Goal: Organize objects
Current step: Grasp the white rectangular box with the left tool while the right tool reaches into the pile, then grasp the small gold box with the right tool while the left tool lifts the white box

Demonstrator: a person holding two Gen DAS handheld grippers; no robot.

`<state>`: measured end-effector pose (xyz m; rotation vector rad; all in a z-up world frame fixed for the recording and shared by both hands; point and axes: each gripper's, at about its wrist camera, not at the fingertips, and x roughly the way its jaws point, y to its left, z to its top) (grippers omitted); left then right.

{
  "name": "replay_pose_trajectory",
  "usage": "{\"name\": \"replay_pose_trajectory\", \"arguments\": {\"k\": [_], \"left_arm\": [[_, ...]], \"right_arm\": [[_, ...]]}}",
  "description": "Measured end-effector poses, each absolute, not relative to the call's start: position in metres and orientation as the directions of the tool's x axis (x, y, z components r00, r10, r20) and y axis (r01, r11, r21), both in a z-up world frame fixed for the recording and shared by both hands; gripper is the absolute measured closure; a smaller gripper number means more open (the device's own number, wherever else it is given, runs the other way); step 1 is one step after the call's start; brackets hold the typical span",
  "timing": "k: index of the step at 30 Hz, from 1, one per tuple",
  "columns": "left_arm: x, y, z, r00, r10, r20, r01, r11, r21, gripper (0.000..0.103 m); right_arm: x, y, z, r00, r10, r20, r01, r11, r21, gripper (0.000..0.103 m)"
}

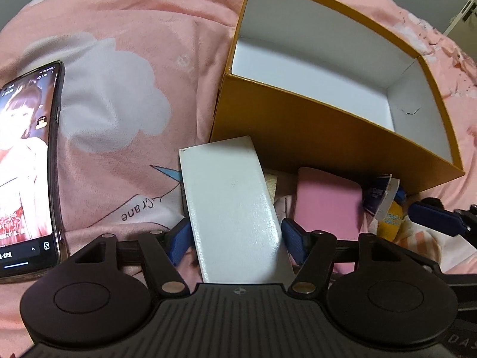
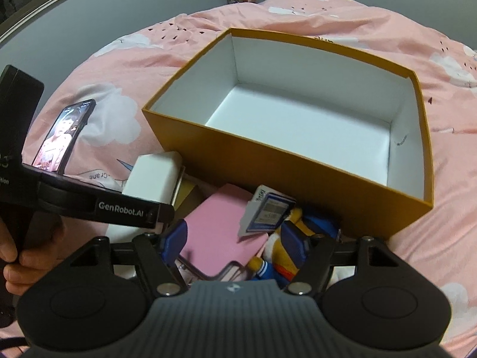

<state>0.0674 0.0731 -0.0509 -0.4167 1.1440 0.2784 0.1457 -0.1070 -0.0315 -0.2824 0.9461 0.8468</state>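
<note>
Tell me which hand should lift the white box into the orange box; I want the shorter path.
Left, probably. The left gripper already has its open jaws either side of the white box. The right gripper hangs over the pink case and toy instead. The orange box stands just beyond.

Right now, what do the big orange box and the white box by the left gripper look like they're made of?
Orange box: looks like matte cardboard, with thin straight walls, a folded corner seam and a plain white lining. White box: likely glossy coated card; its top shows sheen and crisp edges. What is inside it is hidden.
</note>
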Motion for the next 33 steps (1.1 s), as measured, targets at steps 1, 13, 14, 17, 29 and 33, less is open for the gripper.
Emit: {"name": "replay_pose_trajectory", "arguments": {"k": [1,13,14,17,29,33], "left_arm": [[0.065,0.075,-0.049,0.400,-0.005,-0.917,-0.414,0.891,-0.186,0.028],[0.040,0.090,-0.015,0.480,-0.005,-0.877,-0.344,0.919,-0.194,0.030],[0.055,0.081,-0.014,0.485,-0.001,-0.875,-0.343,0.920,-0.191,0.031],[0.055,0.086,-0.008,0.506,0.010,-0.863,-0.342,0.920,-0.190,0.033],[0.080,0.089,-0.011,0.533,0.043,-0.845,-0.318,0.935,-0.154,0.033],[0.086,0.096,-0.007,0.515,0.020,-0.857,-0.286,0.947,-0.149,0.033]], "right_arm": [[0.146,-0.106,-0.031,0.303,0.512,-0.804,-0.748,0.651,0.133,0.032],[0.155,-0.092,-0.024,0.272,0.534,-0.800,-0.794,0.594,0.126,0.034],[0.156,-0.090,-0.023,0.271,0.533,-0.801,-0.801,0.586,0.118,0.034],[0.162,-0.082,-0.023,0.271,0.520,-0.810,-0.811,0.577,0.099,0.046],[0.215,-0.066,-0.052,0.283,0.466,-0.838,-0.680,0.714,0.167,0.082],[0.212,-0.055,-0.053,0.234,0.494,-0.838,-0.770,0.620,0.150,0.069]]}}
